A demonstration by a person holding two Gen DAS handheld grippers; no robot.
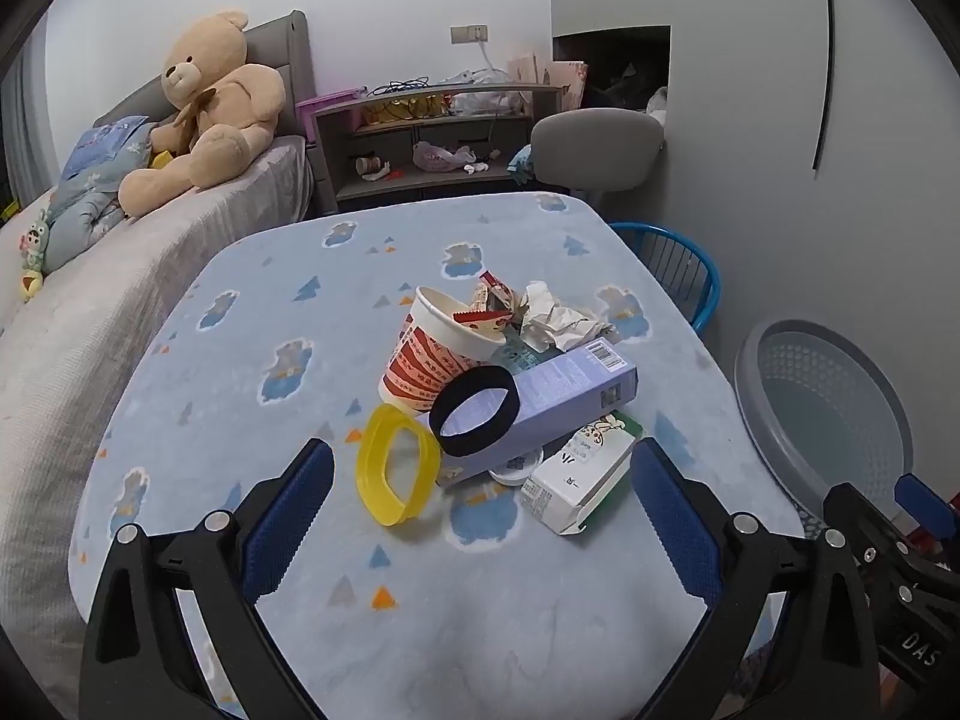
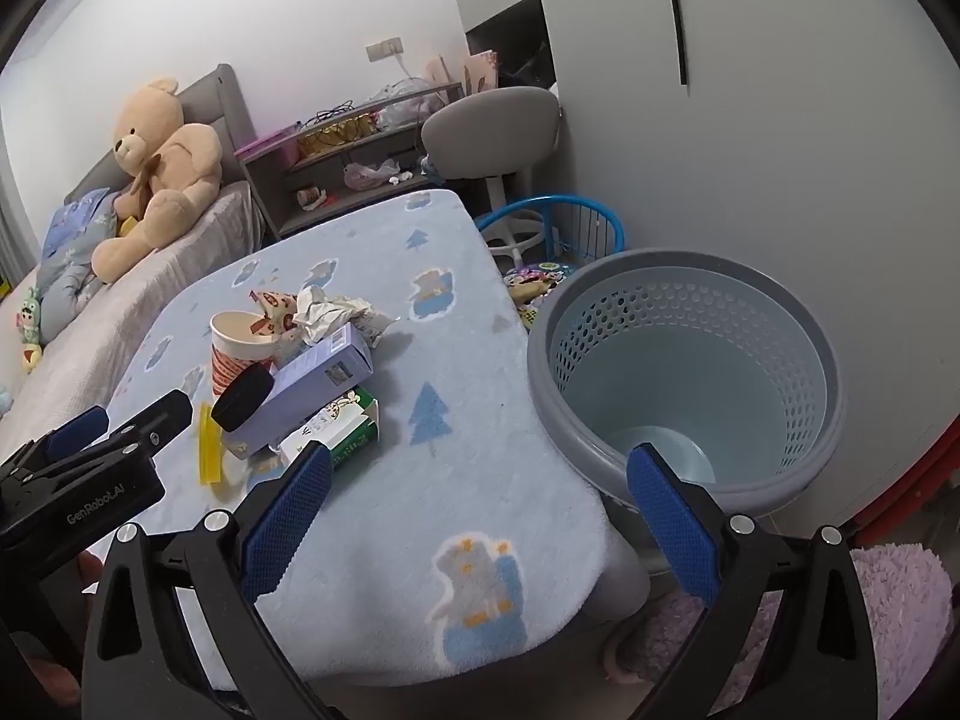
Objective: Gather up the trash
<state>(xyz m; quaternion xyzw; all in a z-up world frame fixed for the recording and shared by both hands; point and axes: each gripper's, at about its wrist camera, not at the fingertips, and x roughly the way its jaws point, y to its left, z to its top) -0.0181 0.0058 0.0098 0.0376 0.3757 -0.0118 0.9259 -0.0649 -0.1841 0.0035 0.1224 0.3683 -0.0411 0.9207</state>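
A pile of trash lies mid-table: a red-and-white paper cup, crumpled paper, a lilac box, a white-and-green carton, a black ring and a yellow ring. My left gripper is open and empty, just short of the pile. My right gripper is open and empty over the table's near right corner, beside the grey perforated bin.
The table wears a blue fleece cover. A bed with a teddy bear lies left. A shelf unit, a grey chair and a blue wire basket stand behind. A purple rug is at lower right.
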